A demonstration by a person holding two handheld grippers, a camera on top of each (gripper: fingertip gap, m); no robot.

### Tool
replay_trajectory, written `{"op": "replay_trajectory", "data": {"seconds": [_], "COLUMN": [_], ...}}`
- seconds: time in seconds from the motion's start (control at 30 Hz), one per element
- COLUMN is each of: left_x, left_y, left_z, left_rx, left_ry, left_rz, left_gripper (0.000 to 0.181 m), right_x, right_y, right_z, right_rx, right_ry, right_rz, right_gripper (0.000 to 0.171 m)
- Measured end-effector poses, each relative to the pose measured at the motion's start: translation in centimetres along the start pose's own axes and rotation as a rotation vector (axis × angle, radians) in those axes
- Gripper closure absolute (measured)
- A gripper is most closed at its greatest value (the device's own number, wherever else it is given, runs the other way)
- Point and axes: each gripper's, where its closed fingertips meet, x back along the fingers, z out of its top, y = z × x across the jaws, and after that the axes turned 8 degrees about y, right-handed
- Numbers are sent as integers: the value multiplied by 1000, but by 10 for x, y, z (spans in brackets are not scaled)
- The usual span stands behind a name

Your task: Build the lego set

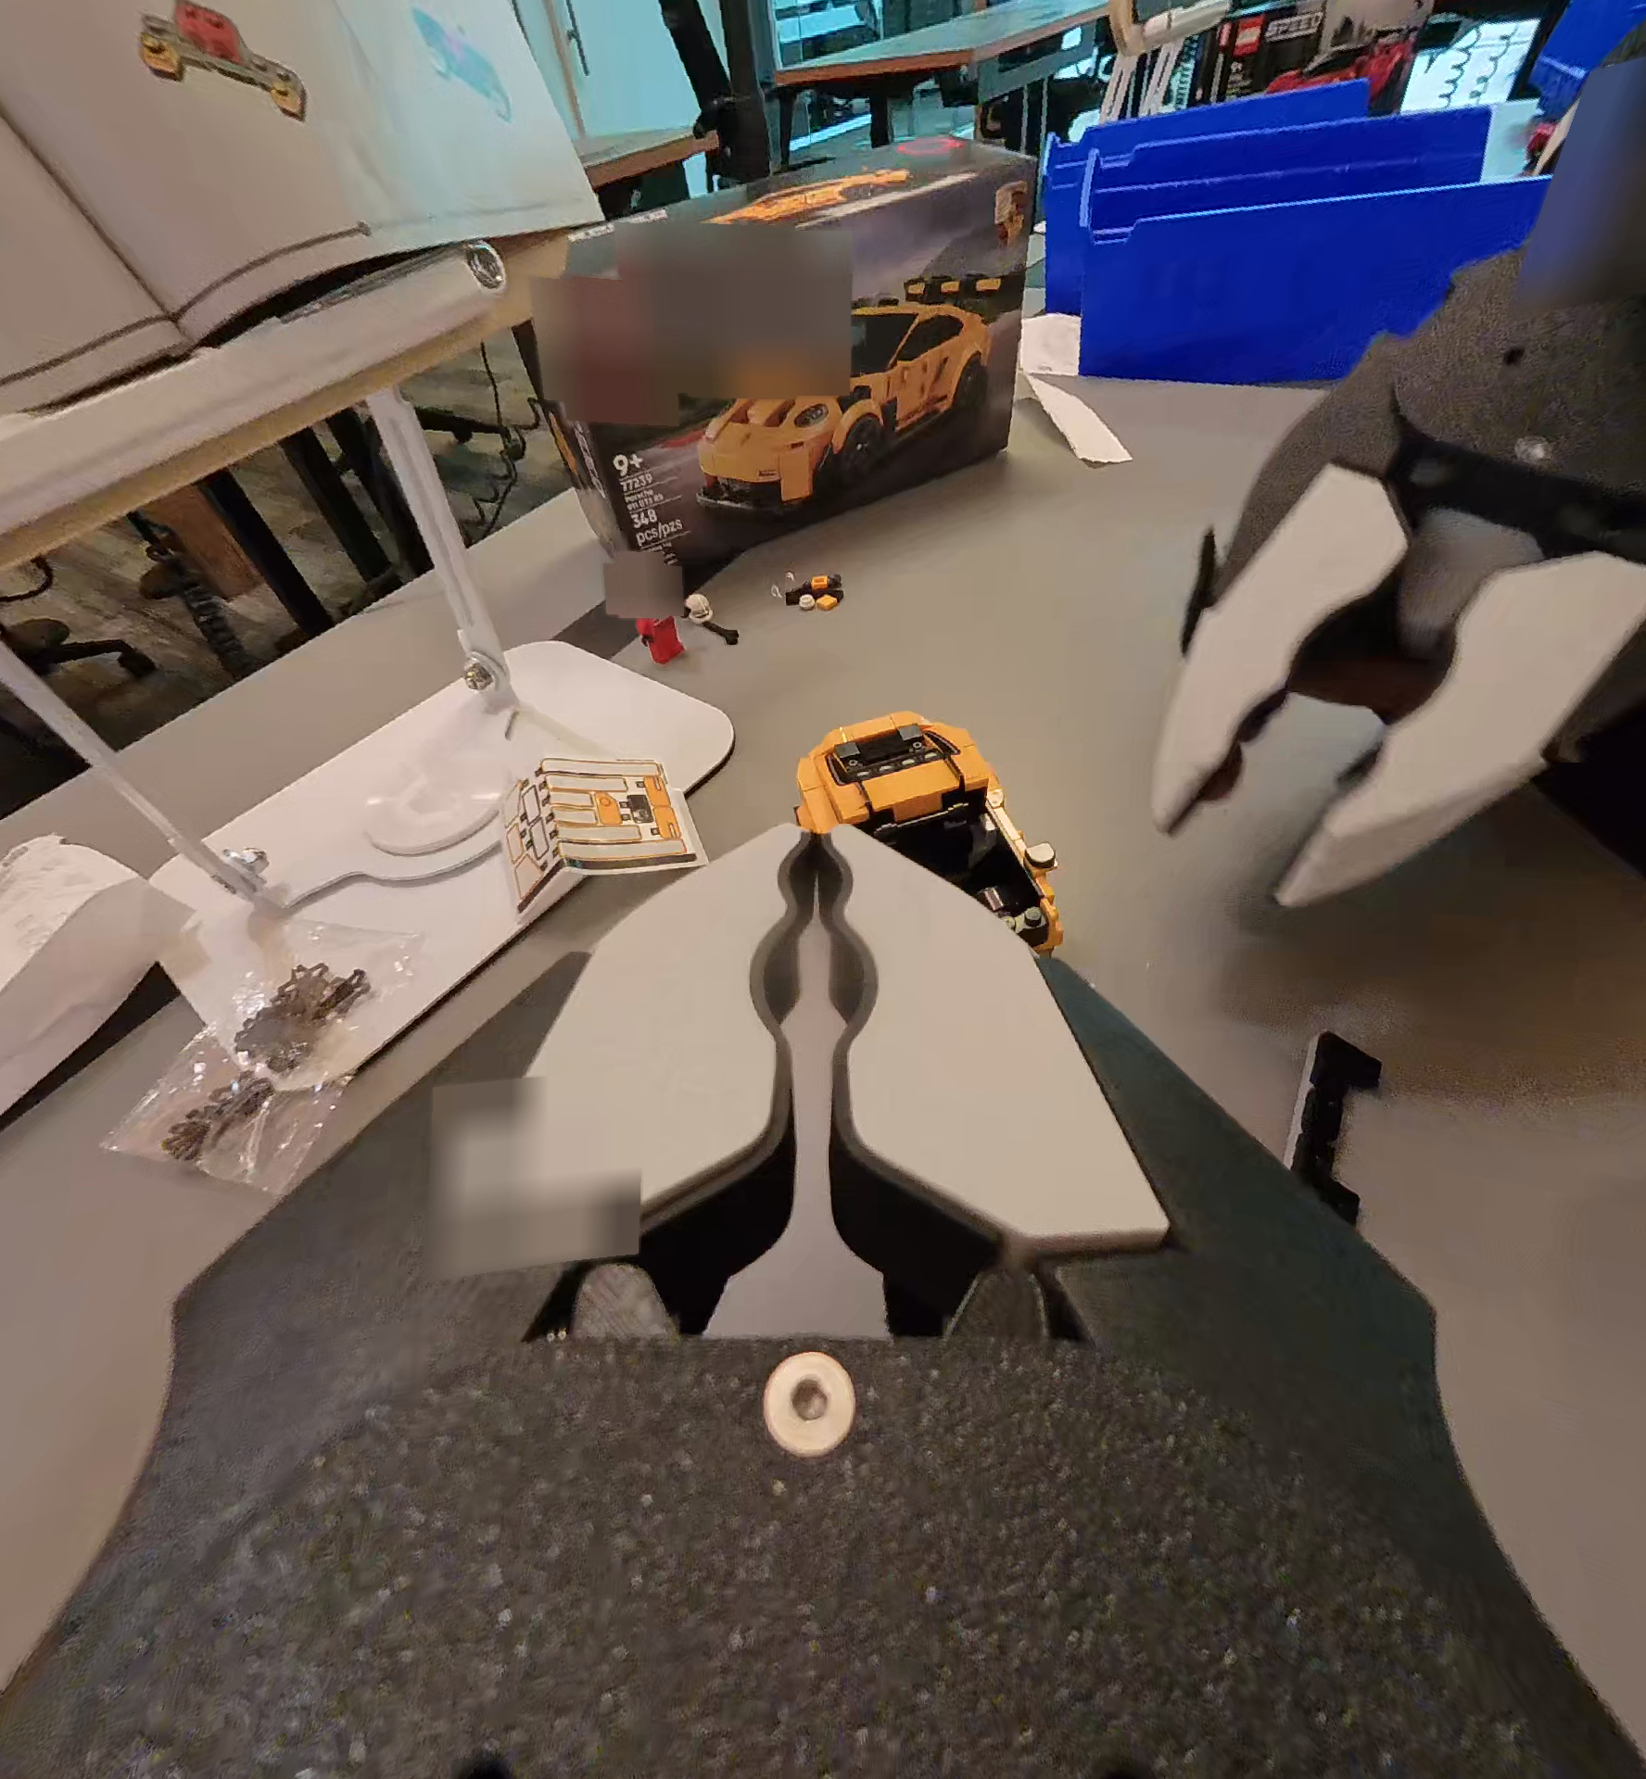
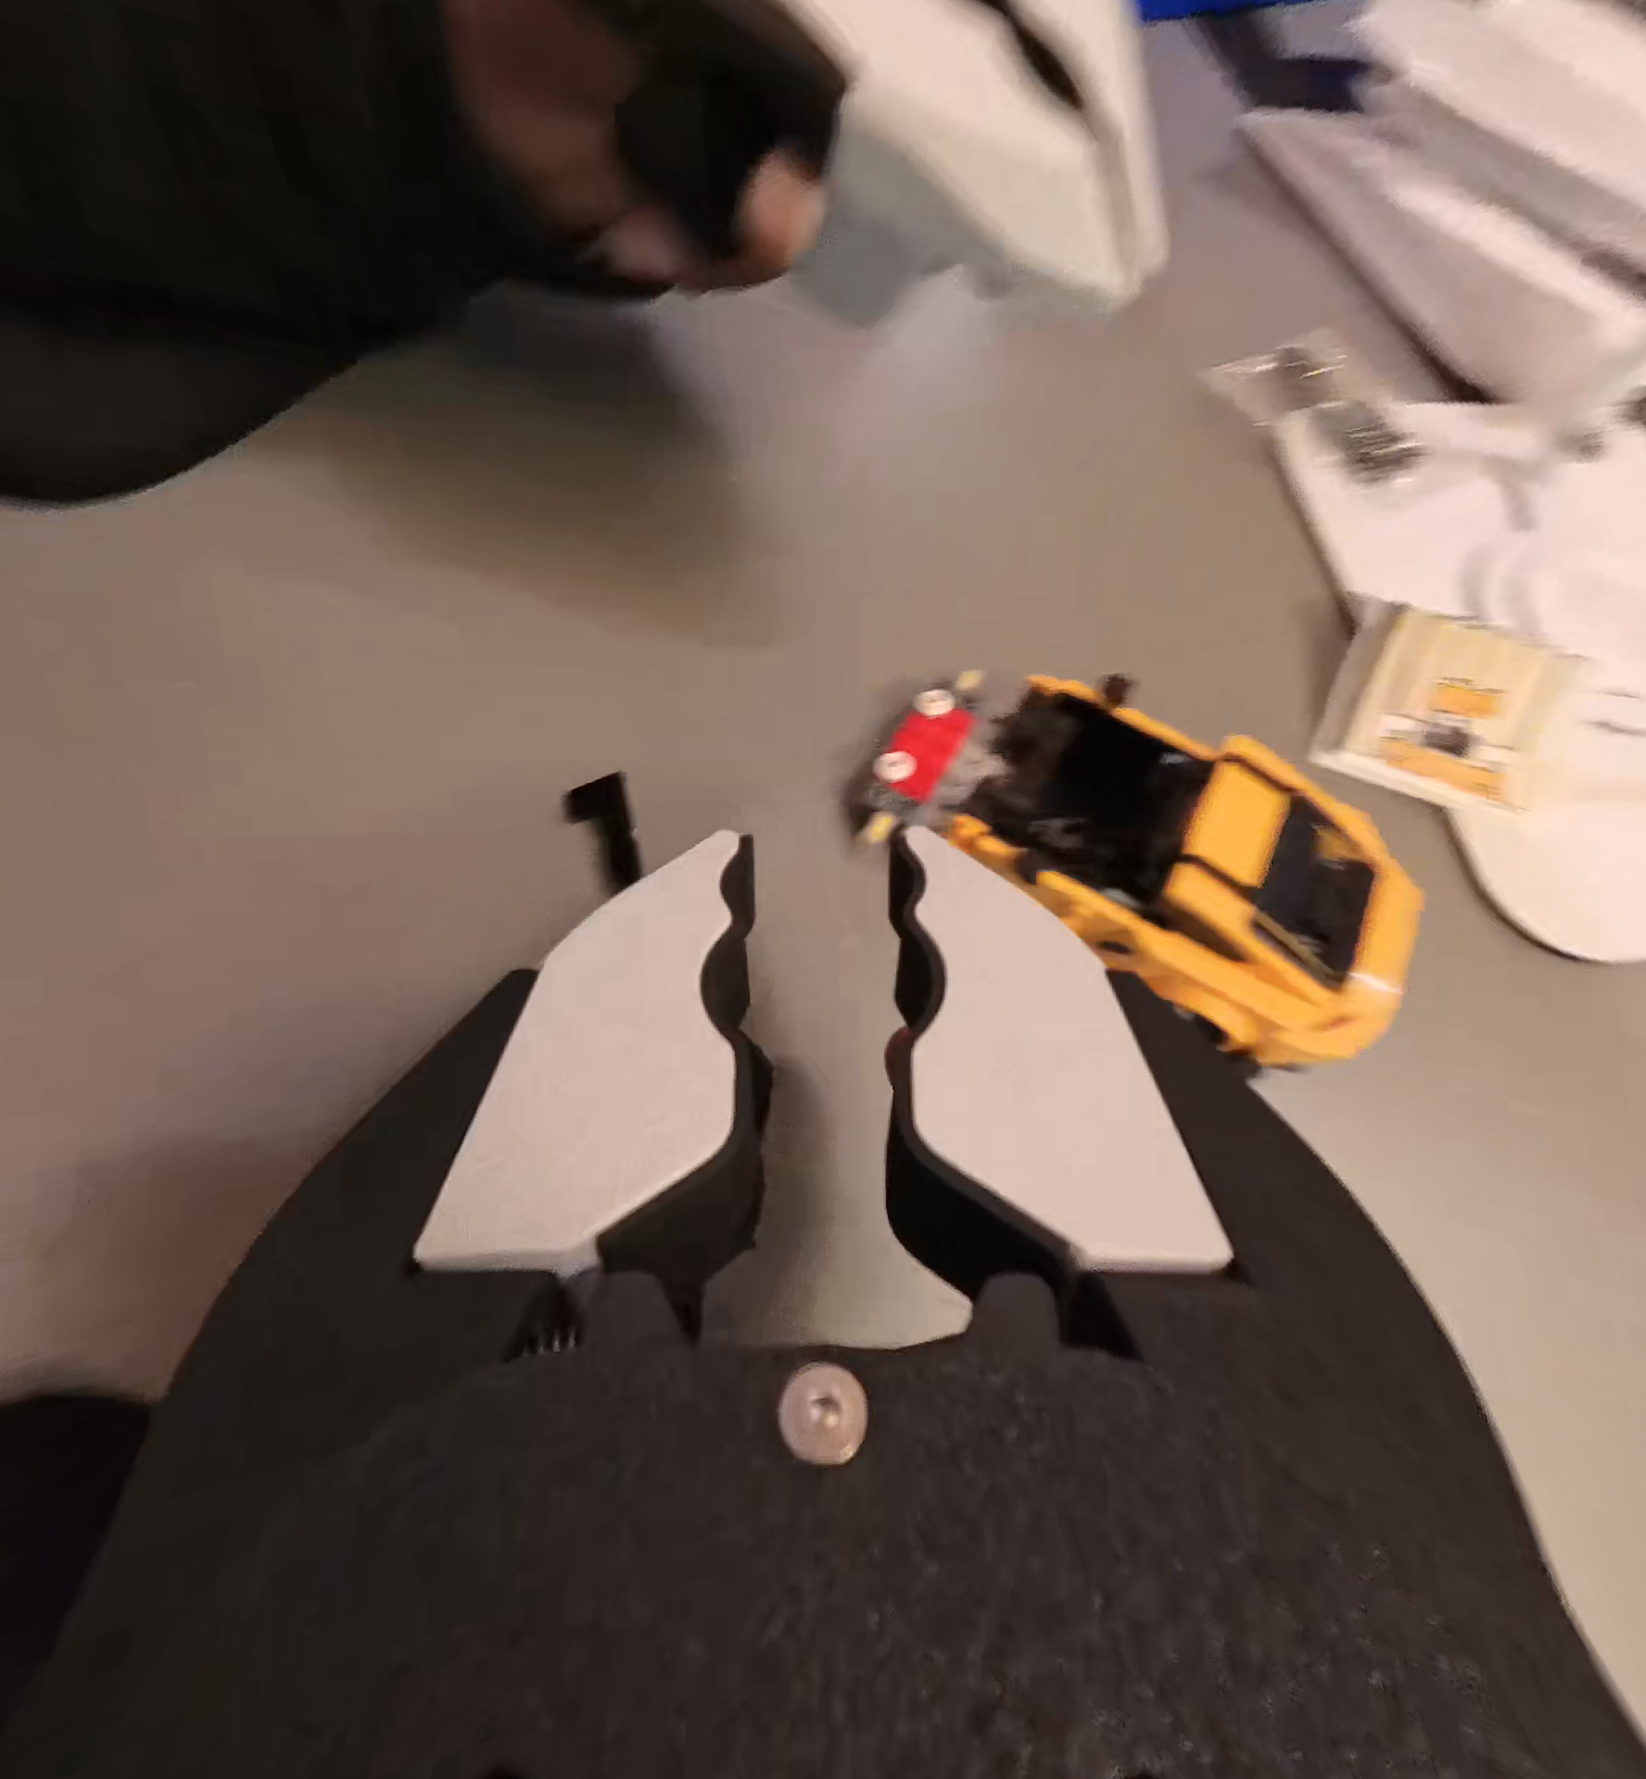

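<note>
On the grey tabletop (image 1: 1041, 616), the half-built yellow-and-black brick car (image 1: 935, 818) sat just past your left gripper's tips, roof off, cabin open. From the car: the printed cardboard set box (image 1: 800, 366) stood well behind it, the sticker sheet (image 1: 598, 818) lay just beside it on the white stand base (image 1: 607, 712), and a clear bag of small dark parts (image 1: 261, 1059) lay further out on that same side. A thin black bracket-shaped piece (image 2: 607, 818) lay loose on the table, near the car's red-studded end (image 2: 925, 756).

Handling, my read: the car was light, rigid plastic but press-fit, so the small side studs and loose trim would likely pop off under a hard squeeze or twist. Best hold was across the solid yellow body sides low down, not the open cabin walls. The black piece looked thin and slick; pinch it across its long edge.

Pose: your left gripper (image 1: 819, 847) was low, pointed straight at the car, jaws together, nothing visible between them. Your right gripper (image 2: 819, 857) hung above the table, angled down beside the car, jaws apart and empty, the black piece just off its left fingertip. Right view was motion-blurred, so finer contact can't be called.
</note>
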Motion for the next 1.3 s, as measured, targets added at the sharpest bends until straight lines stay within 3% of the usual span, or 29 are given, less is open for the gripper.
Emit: {"op": "replay_trajectory", "data": {"seconds": [0.13, 0.3, 0.37, 0.47, 0.53, 0.73, 0.83, 1.0, 1.17, 1.3], "left_x": [7, 7, 5, 4, 6, 26, 30, 33, 35, 34], "left_y": [5, 24, 31, 37, 44, 66, 79, 103, 107, 109], "left_z": [0, -18, -22, -26, -23, 32, 51, 70, 70, 65], "left_rx": [19, 16, 5, 15, 36, 215, 239, 241, 233, 218], "left_ry": [3, -80, -102, -113, -87, 205, 296, 378, 379, 347], "left_rz": [-1, -80, -110, -155, -219, -437, -482, -545, -570, -575], "left_gripper": [181, 181, 181, 181, 181, 158, 156, 158, 173, 173], "right_x": [-10, -23, -28, -30, -28, 19, 39, 36, 29, 23], "right_y": [-34, -46, -47, -50, -42, -24, -23, -32, -35, -37], "right_z": [-16, -32, -37, -36, -24, 78, 105, 111, 105, 98], "right_rx": [47, 117, 162, 208, 216, -32, -134, -187, -156, -129], "right_ry": [-118, -237, -280, -281, -198, 470, 660, 712, 670, 628], "right_rz": [141, 148, 125, 123, 92, 102, 139, 201, 201, 195], "right_gripper": [145, 147, 161, 163, 163, 164, 164, 164, 164, 164]}}
